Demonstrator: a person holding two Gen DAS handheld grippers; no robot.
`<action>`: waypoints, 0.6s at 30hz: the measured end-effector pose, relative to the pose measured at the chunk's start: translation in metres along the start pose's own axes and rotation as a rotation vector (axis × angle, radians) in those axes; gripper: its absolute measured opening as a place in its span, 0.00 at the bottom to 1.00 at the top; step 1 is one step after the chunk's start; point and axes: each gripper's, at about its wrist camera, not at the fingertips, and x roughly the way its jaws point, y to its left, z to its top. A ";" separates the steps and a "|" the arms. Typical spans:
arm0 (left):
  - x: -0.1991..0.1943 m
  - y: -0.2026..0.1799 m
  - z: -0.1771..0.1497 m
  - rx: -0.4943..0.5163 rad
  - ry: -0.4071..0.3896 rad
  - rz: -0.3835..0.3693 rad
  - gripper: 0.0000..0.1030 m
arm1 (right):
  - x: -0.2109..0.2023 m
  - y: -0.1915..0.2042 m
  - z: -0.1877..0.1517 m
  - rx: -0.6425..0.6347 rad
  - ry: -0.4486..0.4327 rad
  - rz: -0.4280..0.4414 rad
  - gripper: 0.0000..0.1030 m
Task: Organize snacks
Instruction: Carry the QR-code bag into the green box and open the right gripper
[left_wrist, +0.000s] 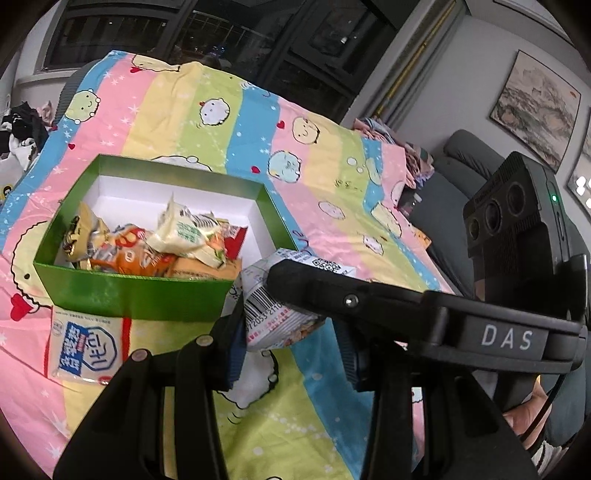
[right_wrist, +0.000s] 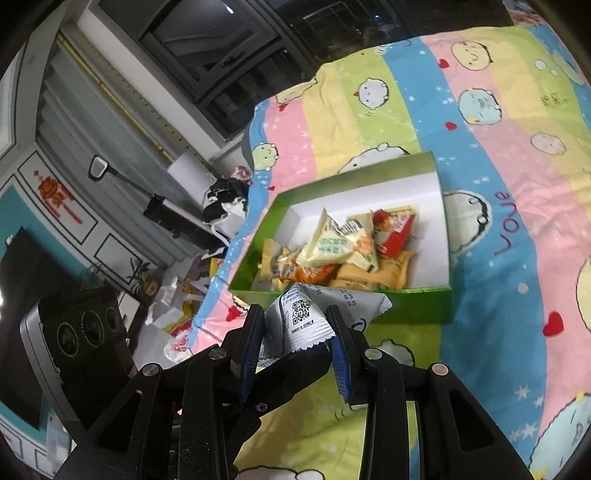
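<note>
Your right hand-held gripper (right_wrist: 295, 332) is clamped on a white snack packet (right_wrist: 306, 317), its blue-padded fingers (right_wrist: 251, 343) pressing the wrapper from both sides; the packet's QR code faces the right wrist camera. From the left wrist camera you see that same white snack packet (left_wrist: 273, 306) with its barcode turned toward you, and the right gripper's black arm marked "DAS" crossing in front of it. Your left hand-held gripper (left_wrist: 284, 350) sits just beneath the packet; its near finger is beside the wrapper, but the other finger is hidden behind the right tool, so you cannot tell whether it is apart or closed on anything.

Just beyond the held packet stands the green box (right_wrist: 417, 306), white inside, with a heap of yellow, orange and red snack bags (right_wrist: 340, 251) filling the half nearer you. The packet hangs at the box's near wall, at the corner closest to your grippers, above the striped cartoon bedsheet (right_wrist: 498, 184). One more blue-and-white packet (left_wrist: 86, 347) lies flat on the sheet, touching the box's outer front wall.
</note>
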 end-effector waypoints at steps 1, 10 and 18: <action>0.000 0.001 0.003 0.001 -0.004 0.001 0.41 | 0.001 0.002 0.003 -0.007 0.000 0.001 0.36; 0.005 0.017 0.039 0.042 -0.036 0.005 0.41 | 0.015 0.009 0.037 -0.030 -0.042 0.015 0.36; 0.017 0.074 0.060 -0.059 -0.055 0.006 0.41 | 0.062 0.014 0.067 -0.042 -0.001 0.037 0.36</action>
